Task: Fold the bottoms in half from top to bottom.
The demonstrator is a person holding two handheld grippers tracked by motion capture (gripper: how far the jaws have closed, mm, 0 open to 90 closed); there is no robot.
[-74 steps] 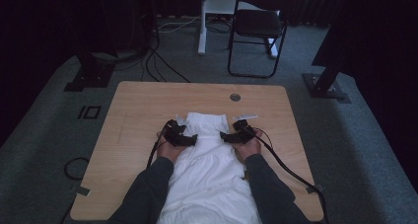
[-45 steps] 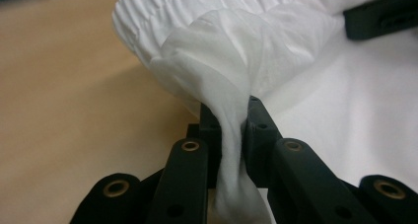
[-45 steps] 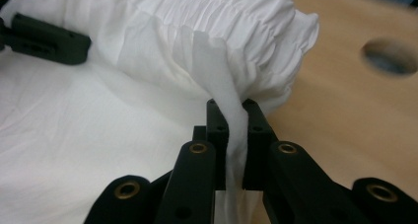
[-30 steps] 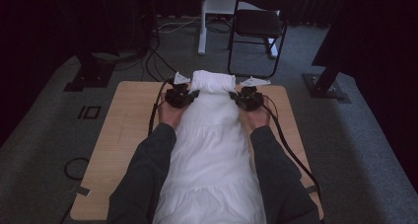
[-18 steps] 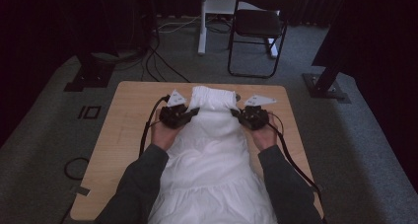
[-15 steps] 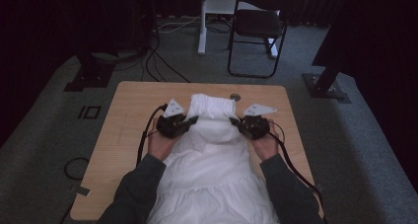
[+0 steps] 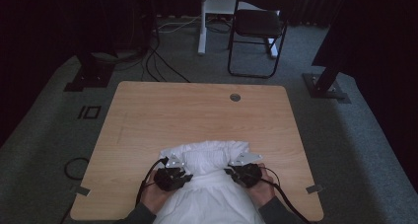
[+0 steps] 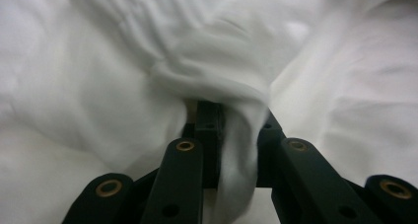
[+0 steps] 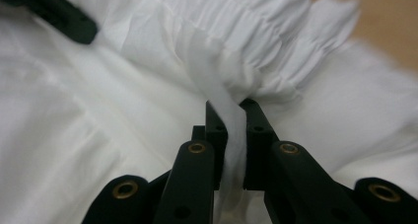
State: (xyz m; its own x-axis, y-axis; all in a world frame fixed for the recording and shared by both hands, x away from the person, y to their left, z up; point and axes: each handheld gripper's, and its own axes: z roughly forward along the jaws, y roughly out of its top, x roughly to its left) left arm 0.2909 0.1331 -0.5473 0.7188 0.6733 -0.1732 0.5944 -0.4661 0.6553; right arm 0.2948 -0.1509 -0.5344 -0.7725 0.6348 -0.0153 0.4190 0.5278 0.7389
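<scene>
A white gathered garment [image 7: 209,157] lies bunched at the near edge of the wooden table [image 7: 197,113] and hangs off toward the person. My left gripper [image 7: 185,177] is at its left side and shut on a fold of the white garment [image 8: 236,150]. My right gripper [image 7: 230,172] is at its right side, shut on a pleated strip of the white garment [image 9: 231,135]. In the right gripper view a black part of the other gripper [image 9: 59,17] shows at the upper left, resting on the cloth.
A round cable hole [image 7: 235,97] sits near the table's far edge. Beyond the table stand a black chair [image 7: 259,29], a white post [image 7: 202,21] and cables [image 7: 157,61] on the grey carpet. A black stand base [image 7: 325,86] is at the right.
Both grippers have pulled back from the far part of the table to its near edge, dragging the white garment with them. The far half of the table is now bare.
</scene>
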